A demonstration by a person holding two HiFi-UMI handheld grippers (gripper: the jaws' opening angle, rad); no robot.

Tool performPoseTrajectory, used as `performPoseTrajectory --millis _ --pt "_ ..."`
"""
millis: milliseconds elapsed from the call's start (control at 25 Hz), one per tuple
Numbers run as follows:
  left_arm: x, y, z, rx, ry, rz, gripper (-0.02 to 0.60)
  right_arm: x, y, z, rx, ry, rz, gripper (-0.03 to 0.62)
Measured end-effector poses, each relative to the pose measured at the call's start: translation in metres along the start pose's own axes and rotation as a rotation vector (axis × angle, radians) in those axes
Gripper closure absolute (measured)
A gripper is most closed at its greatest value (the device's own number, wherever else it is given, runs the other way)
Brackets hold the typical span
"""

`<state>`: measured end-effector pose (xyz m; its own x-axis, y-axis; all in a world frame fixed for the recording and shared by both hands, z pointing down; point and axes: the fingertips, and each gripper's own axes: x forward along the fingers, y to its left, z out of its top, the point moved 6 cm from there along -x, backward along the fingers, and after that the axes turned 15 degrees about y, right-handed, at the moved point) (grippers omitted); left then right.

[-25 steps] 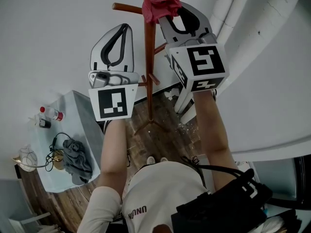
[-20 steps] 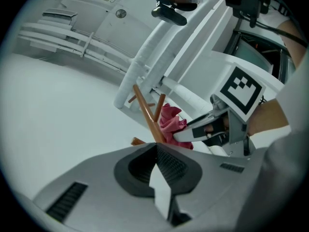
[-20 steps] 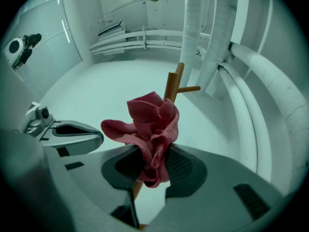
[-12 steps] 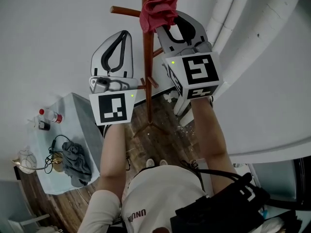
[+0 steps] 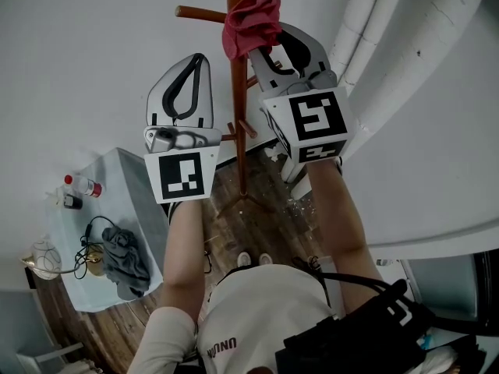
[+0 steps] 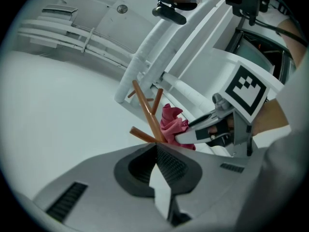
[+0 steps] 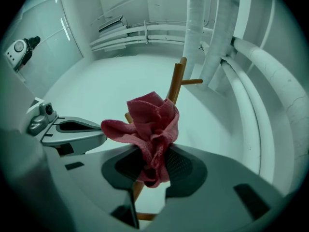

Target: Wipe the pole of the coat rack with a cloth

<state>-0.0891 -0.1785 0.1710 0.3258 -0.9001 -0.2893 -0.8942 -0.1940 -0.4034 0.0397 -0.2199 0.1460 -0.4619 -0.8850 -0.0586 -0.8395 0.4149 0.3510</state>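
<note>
The right gripper (image 5: 261, 44) clamps a crumpled pink cloth (image 5: 251, 22) at the brown wooden coat-rack pole (image 5: 240, 92), the left gripper (image 5: 195, 62) closed empty; a side peg (image 5: 199, 12) could snag the cloth free.

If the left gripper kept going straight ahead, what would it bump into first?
Probably the coat rack's side peg, right where it joins the pole; depth is hard to judge here.

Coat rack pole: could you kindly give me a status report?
Right tongs shut on red cloth. Cloth against pole, high up. Left tongs shut, empty, beside pole. Nothing in the way.
</note>
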Motion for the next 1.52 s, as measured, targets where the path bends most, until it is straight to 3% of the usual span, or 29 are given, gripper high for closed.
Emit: performPoseTrajectory --millis 640,800,1000,1520 --pt "-0.007 0.001 -0.015 0.020 0.024 -0.013 0.569 0.001 0.014 -0.022 0.015 0.054 0.020 0.462" --pt "-0.009 0.000 -0.016 0.094 0.041 -0.015 0.569 0.001 0.017 -0.026 0.017 0.065 0.025 0.462" --pt "-0.011 0.001 -0.020 0.039 0.039 -0.006 0.569 0.003 0.021 -0.034 0.028 0.089 0.041 0.462" --pt "-0.016 0.002 -0.033 0.096 0.076 -0.021 0.569 0.007 0.032 -0.057 0.048 0.143 0.063 0.462"
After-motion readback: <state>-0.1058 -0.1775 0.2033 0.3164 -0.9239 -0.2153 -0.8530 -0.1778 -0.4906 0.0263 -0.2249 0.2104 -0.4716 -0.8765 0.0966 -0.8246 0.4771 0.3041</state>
